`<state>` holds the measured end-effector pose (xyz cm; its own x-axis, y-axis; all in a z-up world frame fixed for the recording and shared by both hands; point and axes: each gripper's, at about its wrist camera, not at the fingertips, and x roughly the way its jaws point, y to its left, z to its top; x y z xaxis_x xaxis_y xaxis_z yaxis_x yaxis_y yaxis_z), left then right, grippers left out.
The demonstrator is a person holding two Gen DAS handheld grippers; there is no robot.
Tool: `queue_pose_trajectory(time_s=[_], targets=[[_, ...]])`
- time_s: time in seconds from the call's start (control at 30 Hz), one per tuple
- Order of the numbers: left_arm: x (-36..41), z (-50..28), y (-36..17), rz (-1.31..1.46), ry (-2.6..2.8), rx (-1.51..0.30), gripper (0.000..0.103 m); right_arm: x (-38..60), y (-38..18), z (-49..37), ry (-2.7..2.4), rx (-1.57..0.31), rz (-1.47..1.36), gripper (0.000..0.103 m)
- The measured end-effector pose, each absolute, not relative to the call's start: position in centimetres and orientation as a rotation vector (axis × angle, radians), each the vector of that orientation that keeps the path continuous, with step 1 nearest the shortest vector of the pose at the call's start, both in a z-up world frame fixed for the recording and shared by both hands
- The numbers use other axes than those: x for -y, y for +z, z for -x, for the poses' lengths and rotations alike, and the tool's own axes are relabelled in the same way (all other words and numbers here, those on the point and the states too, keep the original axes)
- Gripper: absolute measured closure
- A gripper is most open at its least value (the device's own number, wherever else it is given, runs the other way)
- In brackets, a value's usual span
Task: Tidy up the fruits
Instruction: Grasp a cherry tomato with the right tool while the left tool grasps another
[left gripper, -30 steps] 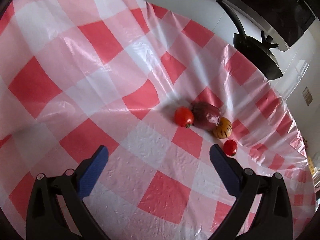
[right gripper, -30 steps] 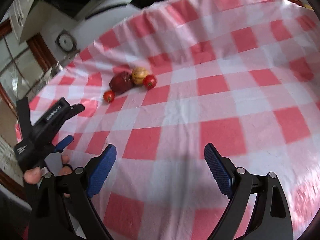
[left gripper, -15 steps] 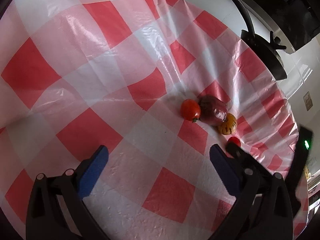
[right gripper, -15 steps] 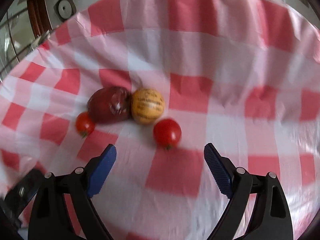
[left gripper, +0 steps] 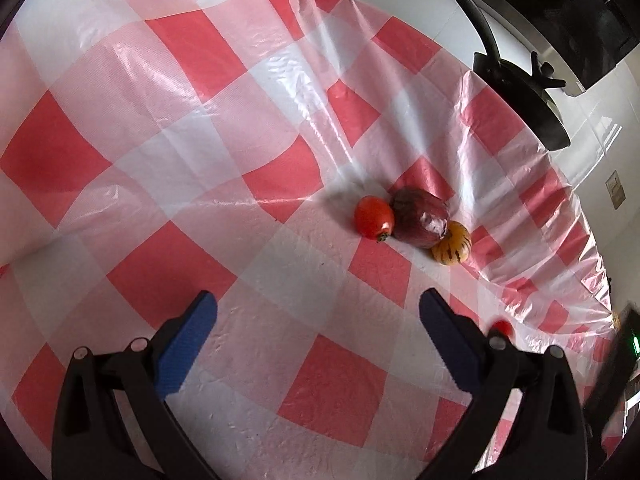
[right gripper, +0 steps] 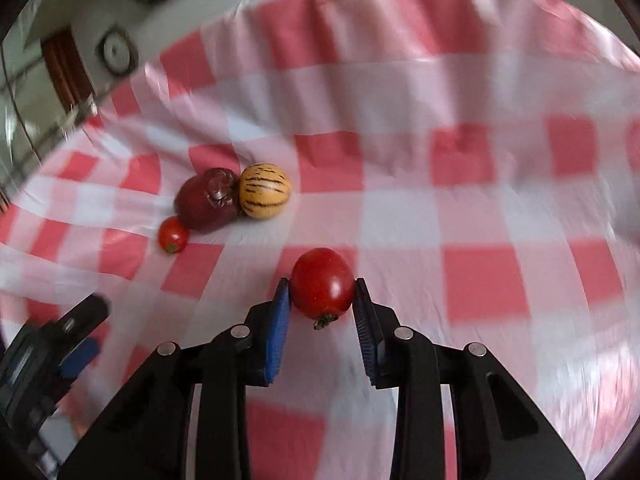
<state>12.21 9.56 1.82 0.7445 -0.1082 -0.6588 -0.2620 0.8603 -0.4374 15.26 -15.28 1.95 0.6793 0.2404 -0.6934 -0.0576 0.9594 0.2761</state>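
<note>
You had the right gripper (right gripper: 322, 300) clamped on the tomato (right gripper: 322, 283) just above the checkered cloth (right gripper: 440, 208), left gripper (left gripper: 316, 320) spread wide and idle, so a gentle squeeze was plenty.

In the left wrist view, the held tomato (left gripper: 501, 325) shows only as a small red blur behind the left gripper's (left gripper: 318, 322) right finger; the right gripper (left gripper: 622, 356) is a dark smear cut off by the frame's right edge. The pan (left gripper: 520, 80) is partly lost in shadow. In the right wrist view the tablecloth (right gripper: 500, 200) blurs, and the left gripper (right gripper: 60, 348) is smeared and cut off at the lower left.
</note>
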Motion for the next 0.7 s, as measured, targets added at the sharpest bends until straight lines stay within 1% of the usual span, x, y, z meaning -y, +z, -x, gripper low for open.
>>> queue_pose_trajectory(time_s=[0.1, 0.2, 0.4, 0.47, 0.5, 0.53, 0.7], targets=[[-9.1, -12.2, 2.0, 0.516, 0.084, -0.729, 0.002, 17.4, 2.0, -13.3, 0.158, -0.764, -0.345, 0.071], [-7.9, -12.6, 2.3, 0.45, 0.075, -0.738, 0.002, 19.2, 1.4, -13.1, 0.172, -0.748, -0.457, 0.071], [-5.9, -15.7, 2.5, 0.349, 0.047, -0.782, 0.002, 19.0, 1.8, -13.3, 0.21, -0.732, -0.481, 0.071], [-5.5, -17.9, 2.4, 0.314, 0.044, -0.819, 0.006, 18.9, 1.9, -13.2, 0.218, -0.723, -0.484, 0.071], [-5.4, -18.8, 2.2, 0.296, 0.046, -0.833, 0.013, 18.9, 1.9, -13.3, 0.217, -0.724, -0.485, 0.071], [-5.3, -19.7, 2.1, 0.282, 0.044, -0.846, 0.016, 18.9, 1.9, -13.3, 0.216, -0.726, -0.485, 0.071], [-4.0, -23.1, 1.6, 0.146, 0.015, -0.9, 0.019, 19.0, 1.8, -13.3, 0.219, -0.725, -0.484, 0.071]])
